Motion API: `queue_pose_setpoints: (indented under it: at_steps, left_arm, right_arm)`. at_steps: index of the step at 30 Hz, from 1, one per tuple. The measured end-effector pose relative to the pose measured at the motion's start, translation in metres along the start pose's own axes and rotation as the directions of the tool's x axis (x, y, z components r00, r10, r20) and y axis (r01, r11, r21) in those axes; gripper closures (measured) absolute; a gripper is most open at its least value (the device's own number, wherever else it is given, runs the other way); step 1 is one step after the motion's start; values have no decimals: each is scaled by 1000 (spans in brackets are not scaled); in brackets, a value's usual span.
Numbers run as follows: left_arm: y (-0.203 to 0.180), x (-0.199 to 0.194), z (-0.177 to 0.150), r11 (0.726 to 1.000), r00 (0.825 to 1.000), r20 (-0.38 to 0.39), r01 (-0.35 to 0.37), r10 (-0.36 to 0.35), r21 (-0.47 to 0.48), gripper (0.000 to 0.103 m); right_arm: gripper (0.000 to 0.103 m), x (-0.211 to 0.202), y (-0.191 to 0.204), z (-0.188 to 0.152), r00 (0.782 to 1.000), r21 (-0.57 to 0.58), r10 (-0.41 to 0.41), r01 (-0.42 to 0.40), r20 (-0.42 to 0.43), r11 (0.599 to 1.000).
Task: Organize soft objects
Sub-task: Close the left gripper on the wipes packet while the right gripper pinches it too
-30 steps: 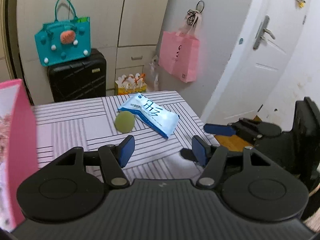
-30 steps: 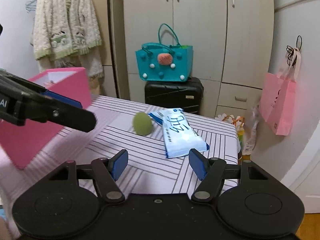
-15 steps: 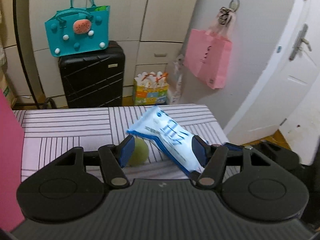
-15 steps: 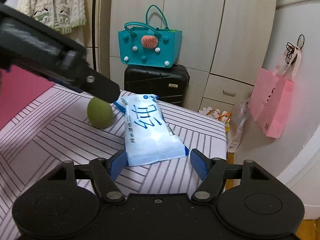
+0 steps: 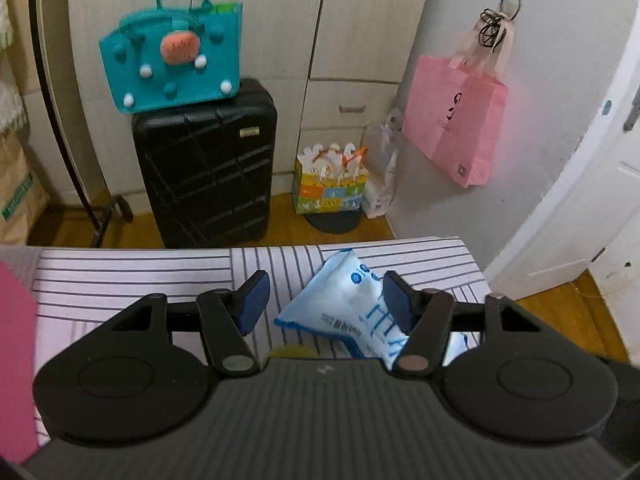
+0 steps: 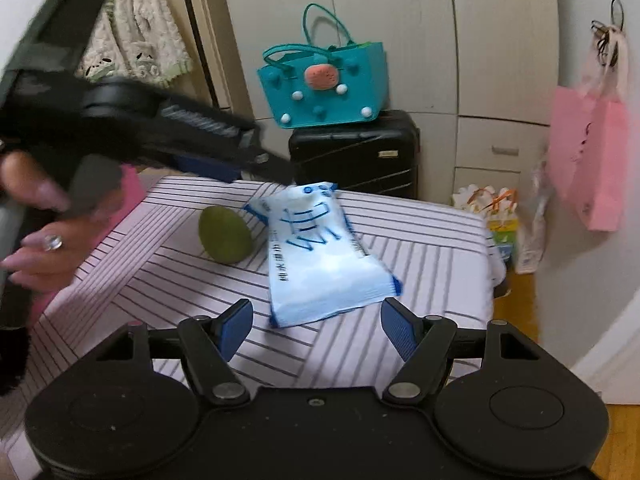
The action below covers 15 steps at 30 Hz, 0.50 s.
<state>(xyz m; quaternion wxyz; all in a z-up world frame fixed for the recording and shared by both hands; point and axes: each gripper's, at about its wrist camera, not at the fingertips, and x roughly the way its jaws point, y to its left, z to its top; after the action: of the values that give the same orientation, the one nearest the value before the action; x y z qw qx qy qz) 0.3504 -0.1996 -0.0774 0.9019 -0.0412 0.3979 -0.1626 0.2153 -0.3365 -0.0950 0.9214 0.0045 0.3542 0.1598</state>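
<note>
- Left wrist view: our left gripper (image 5: 325,300) stands wide apart, holding nothing. The wipes pack (image 5: 352,304) lies on the striped table (image 5: 132,276), its upper end between our fingers, the rest running under the right finger (image 5: 397,300). A sliver of the green ball (image 5: 296,351) shows at the gripper body's edge. A pink box (image 5: 16,360) sits at far left.
- Right wrist view: our right gripper (image 6: 316,322) is wide and empty, just short of the pack's near edge. The green ball (image 6: 225,234) sits touching the pack's left side. Our left hand (image 6: 36,216) holds its gripper above the pack's far end.
</note>
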Motion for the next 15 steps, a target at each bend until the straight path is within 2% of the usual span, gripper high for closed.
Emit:
queue_pose_setpoints:
  at_steps: [4,9,11,15]
  left_arm:
    - [4,17,1,999,1000,-14,24,-24,-42,46]
    - [13,32,-5,996,997,-57,46,-50,-74,47]
    - [19,33,-4,989,991,-94,82,-94,-124,47]
    - [18,32,-5,989,989,-105,88,-100,-115,46]
  right_arm:
    - [28,15,4,-1,999,-15,-30,30,-25,999]
    - [28,19,6,-1,999,-38,-46,46,-9,998]
    - [28,17,6,-4,999,-59,-54,53,-3,997]
    - [28,16,4,-4,996,-94,-90,90,-1,992]
